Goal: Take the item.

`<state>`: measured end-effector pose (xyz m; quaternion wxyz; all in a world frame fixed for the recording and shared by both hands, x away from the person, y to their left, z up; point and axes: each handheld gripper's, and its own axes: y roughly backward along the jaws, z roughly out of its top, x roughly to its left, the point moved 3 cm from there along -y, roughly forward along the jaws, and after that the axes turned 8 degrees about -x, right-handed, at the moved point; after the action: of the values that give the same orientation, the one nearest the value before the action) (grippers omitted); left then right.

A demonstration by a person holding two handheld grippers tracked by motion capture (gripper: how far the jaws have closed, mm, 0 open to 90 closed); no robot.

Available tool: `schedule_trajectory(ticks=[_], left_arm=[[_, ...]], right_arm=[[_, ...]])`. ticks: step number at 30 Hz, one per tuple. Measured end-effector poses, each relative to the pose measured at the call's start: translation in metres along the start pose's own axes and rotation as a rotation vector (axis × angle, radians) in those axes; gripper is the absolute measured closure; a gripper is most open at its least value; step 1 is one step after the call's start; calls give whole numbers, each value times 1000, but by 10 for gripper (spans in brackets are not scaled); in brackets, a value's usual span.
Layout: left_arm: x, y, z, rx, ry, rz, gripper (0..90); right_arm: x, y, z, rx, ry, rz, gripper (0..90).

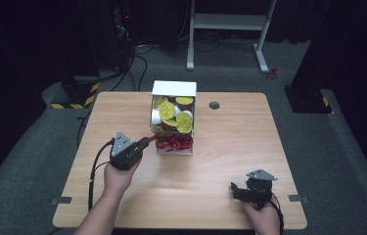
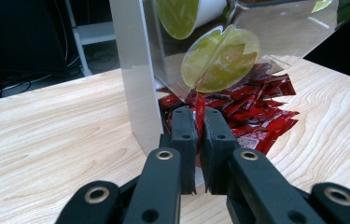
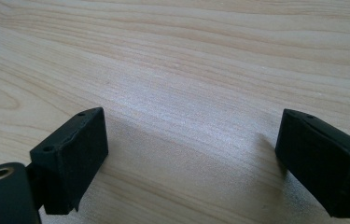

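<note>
The left gripper (image 2: 199, 122) has its two black jaws pressed together on one red sachet (image 2: 199, 108). The sachet stands as a thin strip on its edge between the pads and rises a little above them. The sachet is at the open bottom of a clear dispenser (image 2: 137, 84), just in front of the pile of red sachets (image 2: 256, 116) that lies there on the wood. Directly above the jaws a cup with a yellow-green lid (image 2: 221, 58) leans against the clear front wall of the dispenser, and a second cup of the same kind (image 2: 179, 14) is higher up behind it.

In the high view the left gripper (image 1: 148, 142) reaches from the left to the lower compartment of the dispenser (image 1: 173, 88), where the red sachets (image 1: 173, 143) are. The upper compartment holds the cups with the yellow-green lids (image 1: 173, 115). The left hand (image 1: 120, 177) holds the gripper body, and a black cable goes from it back toward the near table edge.

The right gripper (image 3: 189, 154) has its jaws wide apart with nothing between them, only bare wood under them. In the high view the right gripper (image 1: 235, 190) rests near the front right corner of the wooden table (image 1: 235, 137), well apart from the dispenser, with the right hand (image 1: 262, 215) behind it. A small round grey cap (image 1: 214, 105) sits in the table top to the right of the dispenser.
</note>
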<state>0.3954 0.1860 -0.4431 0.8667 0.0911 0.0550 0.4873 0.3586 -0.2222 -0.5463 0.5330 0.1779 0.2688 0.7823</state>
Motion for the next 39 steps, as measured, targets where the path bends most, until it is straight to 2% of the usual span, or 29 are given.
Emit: schedule_trajectory(ticks=[9, 14, 19, 21, 39], left_arm=[[3, 6, 1, 5, 17, -5, 857], [3, 14, 2, -7, 28, -4, 860], [3, 20, 3, -14, 23, 1, 864], [4, 24, 4, -25, 35, 2, 865], [8, 39, 8, -51, 39, 11, 881]], right_arm=[[0, 0, 0, 0, 0, 0, 92], [0, 0, 0, 0, 0, 0, 91], [0, 0, 0, 0, 0, 0, 91], [0, 0, 0, 0, 0, 0, 92], [0, 0, 0, 0, 0, 0, 92]])
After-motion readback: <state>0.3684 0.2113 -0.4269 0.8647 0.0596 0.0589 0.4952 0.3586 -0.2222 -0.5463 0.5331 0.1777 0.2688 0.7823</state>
